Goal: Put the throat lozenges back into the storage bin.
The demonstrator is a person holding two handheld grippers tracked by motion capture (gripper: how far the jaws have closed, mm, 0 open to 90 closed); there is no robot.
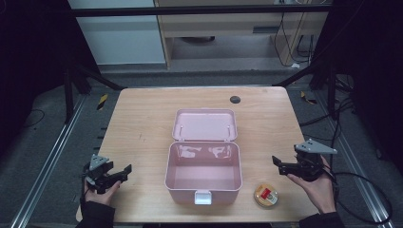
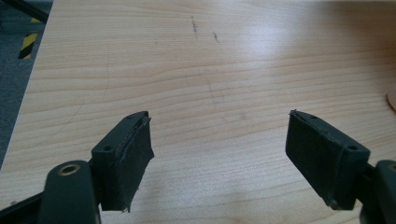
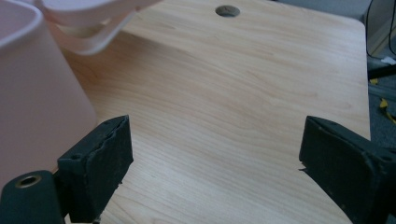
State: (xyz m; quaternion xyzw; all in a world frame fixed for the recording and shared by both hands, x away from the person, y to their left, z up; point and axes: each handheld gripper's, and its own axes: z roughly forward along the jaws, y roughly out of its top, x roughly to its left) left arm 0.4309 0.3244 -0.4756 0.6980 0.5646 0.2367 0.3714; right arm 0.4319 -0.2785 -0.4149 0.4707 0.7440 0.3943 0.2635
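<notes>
Two black two-jaw grippers rest near the front corners of a light wooden table, one in each of a person's hands. From the high view, the left gripper sits at the table's front left edge, held by the left hand, with its jaws pointing toward the middle. The right gripper is held by the right hand near the front right edge, also pointing inward. Between them, at the table's centre, stands a pale pink plastic box with nothing visible inside it; its hinged pink lid lies tipped back and open behind it. A small round tin with a red and yellow label lies flat on the table just beside the box's front right corner, apart from the right gripper. A dark round hole marks the table's far side. In each gripper view the jaws stand wide apart with bare wood between them, holding nothing. In the right gripper view, the pink box's wall stands to the left of the jaws.
</notes>
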